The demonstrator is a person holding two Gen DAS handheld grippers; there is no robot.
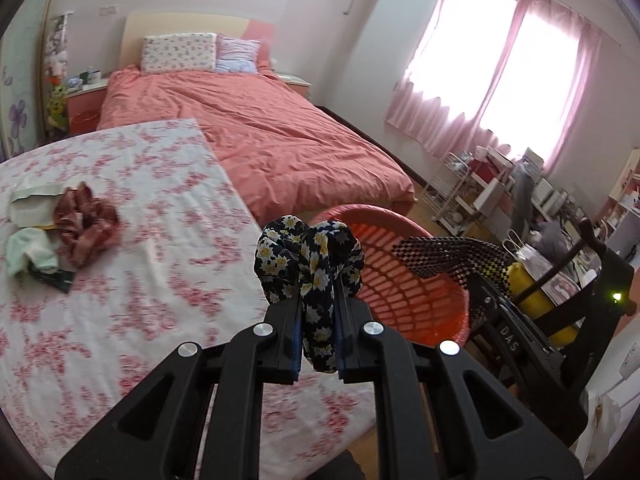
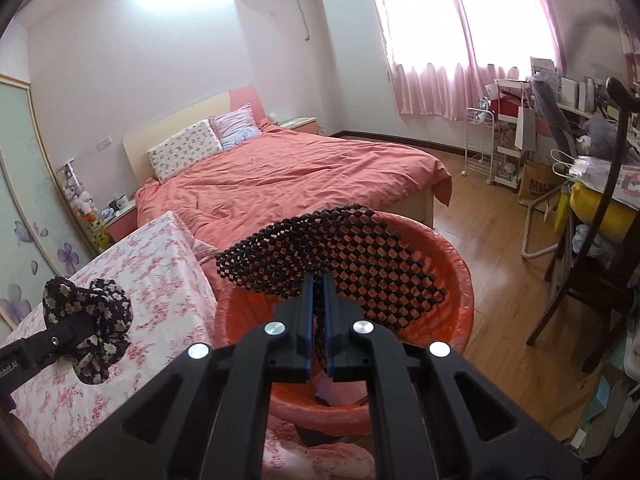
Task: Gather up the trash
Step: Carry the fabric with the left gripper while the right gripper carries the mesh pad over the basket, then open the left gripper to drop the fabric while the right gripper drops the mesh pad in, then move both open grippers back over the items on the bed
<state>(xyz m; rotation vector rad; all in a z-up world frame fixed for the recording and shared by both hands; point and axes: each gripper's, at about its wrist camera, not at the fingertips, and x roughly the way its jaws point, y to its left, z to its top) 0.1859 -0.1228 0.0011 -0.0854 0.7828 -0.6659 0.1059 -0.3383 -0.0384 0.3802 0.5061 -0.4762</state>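
My left gripper [image 1: 318,304] is shut on a black floral scrunchie [image 1: 310,258] and holds it above the table's right edge, beside the red basket [image 1: 400,280]. It also shows in the right wrist view [image 2: 86,312]. My right gripper [image 2: 319,284] is shut on a black mesh net [image 2: 340,256] and holds it over the red basket [image 2: 460,280]. The net shows in the left wrist view [image 1: 448,256] over the basket. A brown scrunchie [image 1: 84,224] and crumpled paper and cloth scraps [image 1: 32,248] lie at the table's left.
The table has a pink floral cloth [image 1: 140,280]. A bed with a coral cover [image 1: 260,136] stands behind it. A chair and a cluttered desk [image 2: 592,200] stand at the right. Wooden floor [image 2: 500,280] lies beyond the basket.
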